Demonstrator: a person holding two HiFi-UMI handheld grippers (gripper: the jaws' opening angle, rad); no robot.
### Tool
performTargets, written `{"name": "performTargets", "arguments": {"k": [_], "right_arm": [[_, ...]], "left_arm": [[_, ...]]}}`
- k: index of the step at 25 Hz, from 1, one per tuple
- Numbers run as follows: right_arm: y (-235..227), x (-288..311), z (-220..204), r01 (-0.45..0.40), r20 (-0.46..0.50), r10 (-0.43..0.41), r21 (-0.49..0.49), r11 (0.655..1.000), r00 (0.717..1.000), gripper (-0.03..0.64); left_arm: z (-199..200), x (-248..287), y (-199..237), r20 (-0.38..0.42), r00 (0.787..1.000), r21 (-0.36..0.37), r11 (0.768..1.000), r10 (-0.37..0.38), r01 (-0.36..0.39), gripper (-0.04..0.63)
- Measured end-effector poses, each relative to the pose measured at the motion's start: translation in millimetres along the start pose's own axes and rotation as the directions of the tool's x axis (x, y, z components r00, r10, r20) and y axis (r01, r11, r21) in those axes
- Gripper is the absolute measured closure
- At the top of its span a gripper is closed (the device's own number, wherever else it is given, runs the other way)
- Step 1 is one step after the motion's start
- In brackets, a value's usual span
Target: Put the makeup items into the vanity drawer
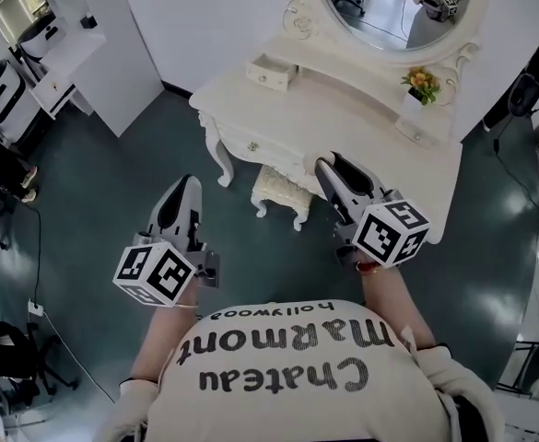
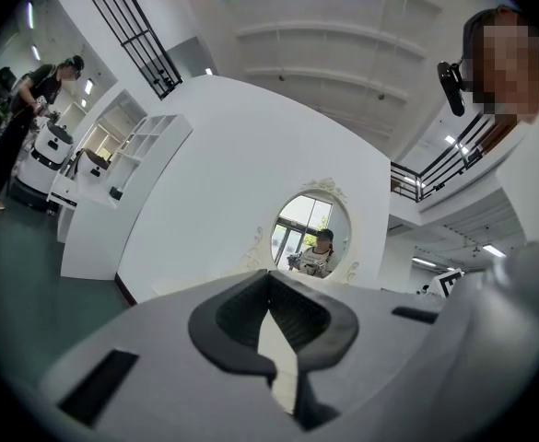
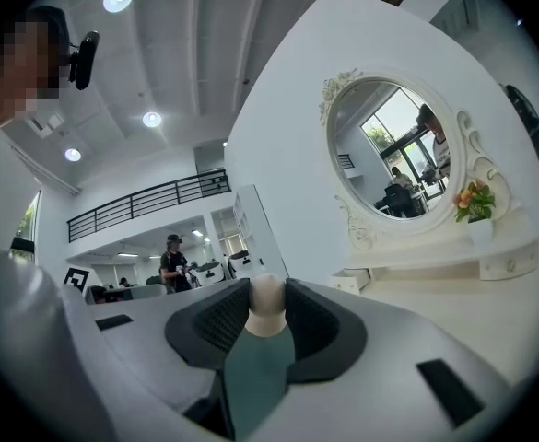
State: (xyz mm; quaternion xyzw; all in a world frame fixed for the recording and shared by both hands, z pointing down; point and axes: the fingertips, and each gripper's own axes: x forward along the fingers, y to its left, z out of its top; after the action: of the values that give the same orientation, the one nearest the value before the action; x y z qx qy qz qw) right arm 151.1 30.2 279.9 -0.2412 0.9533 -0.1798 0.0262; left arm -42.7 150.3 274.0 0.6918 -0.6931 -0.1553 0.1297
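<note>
A white vanity (image 1: 343,118) with an oval mirror (image 1: 389,7) stands ahead of me. A small drawer (image 1: 271,72) on its top left sticks out open. A knobbed front drawer (image 1: 252,145) sits below the tabletop. My right gripper (image 1: 329,168) points at the vanity, shut on a small cream rounded makeup item (image 3: 267,302) held between its pads. My left gripper (image 1: 182,191) hangs short of the vanity's left corner. In its own view the left gripper (image 2: 269,279) has its tips together and nothing between them. The mirror (image 2: 310,233) lies straight ahead of it.
A white stool (image 1: 283,191) is tucked under the vanity. A potted flower (image 1: 421,86) stands on the tabletop at right. A white desk (image 1: 66,53) and a dark office chair (image 1: 2,173) are at the left, and a cable (image 1: 43,311) lies on the green floor. People stand far back.
</note>
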Motion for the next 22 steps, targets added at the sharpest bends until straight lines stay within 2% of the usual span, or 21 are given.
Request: {"name": "performTargets", "arguments": {"k": [8,15,22], "right_arm": [[4.8,27.2,-9.4,0.001,-0.008,-0.001,-0.005,1.0,1.0,0.476],[10.1,44.8,-19.0,0.002,-0.01,-0.002,0.036,0.999,1.0,0.476],[10.2,61.2,-39.5,-0.01,-0.059,0.013,0.056,0.998,0.998,0.476]], "left_arm": [[1.8,3.7,33.0,0.004,1.0,-0.024,1.0,0.012,-0.012,0.586],[0.0,-2.8,49.0,-0.013,1.0,-0.023,0.999,0.023,-0.023,0.586],[-16.5,-14.8,71.2,-0.049,0.996,-0.046,0.996,0.075,-0.077,0.586]]}}
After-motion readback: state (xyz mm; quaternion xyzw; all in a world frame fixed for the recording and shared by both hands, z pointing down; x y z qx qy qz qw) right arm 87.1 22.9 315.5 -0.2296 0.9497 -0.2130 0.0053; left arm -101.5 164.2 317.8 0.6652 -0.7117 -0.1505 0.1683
